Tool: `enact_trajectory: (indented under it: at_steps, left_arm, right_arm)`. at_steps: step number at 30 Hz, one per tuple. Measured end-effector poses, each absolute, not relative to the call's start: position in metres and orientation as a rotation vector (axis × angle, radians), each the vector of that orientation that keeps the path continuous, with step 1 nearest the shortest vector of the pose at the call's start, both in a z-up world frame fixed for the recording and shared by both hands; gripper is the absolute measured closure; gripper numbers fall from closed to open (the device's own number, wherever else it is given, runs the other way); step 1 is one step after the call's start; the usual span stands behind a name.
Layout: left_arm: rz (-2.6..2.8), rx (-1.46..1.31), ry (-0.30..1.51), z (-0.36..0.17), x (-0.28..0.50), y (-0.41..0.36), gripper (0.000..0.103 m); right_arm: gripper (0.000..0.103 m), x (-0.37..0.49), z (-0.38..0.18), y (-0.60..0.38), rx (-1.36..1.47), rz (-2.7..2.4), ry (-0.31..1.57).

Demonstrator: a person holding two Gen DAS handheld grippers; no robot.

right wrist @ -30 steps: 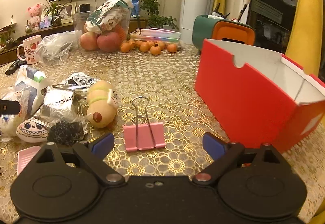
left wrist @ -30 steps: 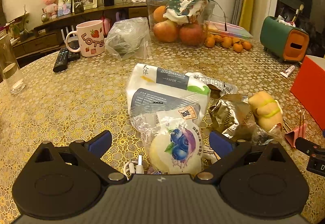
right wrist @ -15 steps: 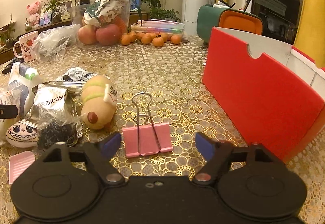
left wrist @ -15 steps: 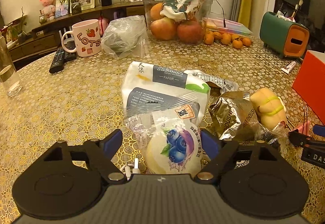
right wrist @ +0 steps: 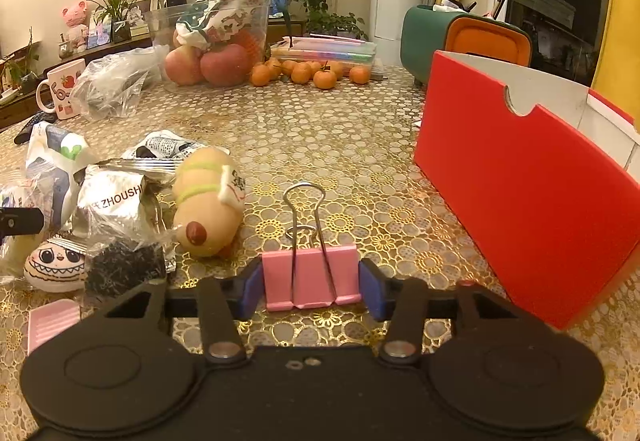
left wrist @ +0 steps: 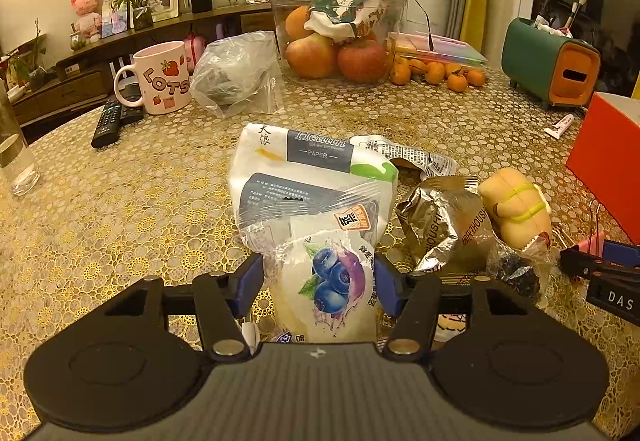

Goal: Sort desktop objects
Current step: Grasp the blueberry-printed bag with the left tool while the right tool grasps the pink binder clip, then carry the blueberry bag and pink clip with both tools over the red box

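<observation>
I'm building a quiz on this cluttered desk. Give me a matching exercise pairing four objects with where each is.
Column one:
1. pink metal binder clip
2. clear blueberry-print snack packet
3. pink strawberry mug
4. small orange tangerines

Column two:
A. beside the black remotes
B. between the right gripper pads
C. before the clear fruit tub
D. between the left gripper pads

Pairs: 1-B, 2-D, 3-A, 4-C

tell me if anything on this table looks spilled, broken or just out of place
Nothing looks spilled or broken. What stands out is the clutter: a torn-open silver foil wrapper lies crumpled among the snack packets beside the tissue pack, and loose small oranges sit on the tablecloth outside the fruit container.
</observation>
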State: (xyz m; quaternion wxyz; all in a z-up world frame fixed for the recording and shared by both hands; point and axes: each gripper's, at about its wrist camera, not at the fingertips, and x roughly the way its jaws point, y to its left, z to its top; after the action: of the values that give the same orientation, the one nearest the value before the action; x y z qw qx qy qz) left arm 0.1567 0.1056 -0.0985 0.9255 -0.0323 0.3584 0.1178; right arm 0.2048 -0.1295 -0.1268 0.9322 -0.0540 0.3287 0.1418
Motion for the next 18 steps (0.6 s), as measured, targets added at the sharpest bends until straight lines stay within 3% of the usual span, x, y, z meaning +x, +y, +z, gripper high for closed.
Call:
enact_trajectory:
  at_steps: [4, 18]
  left_arm:
    - [0.234, -0.075, 0.74, -0.096, 0.155, 0.105, 0.055]
    - [0.219, -0.064, 0.716, -0.068, 0.13, 0.087, 0.056]
  right_arm:
    - [0.054, 0.201, -0.121, -0.133, -0.103, 0.291, 0.663]
    - [0.054, 0.179, -0.085, -0.159, -0.04, 0.297, 0.634]
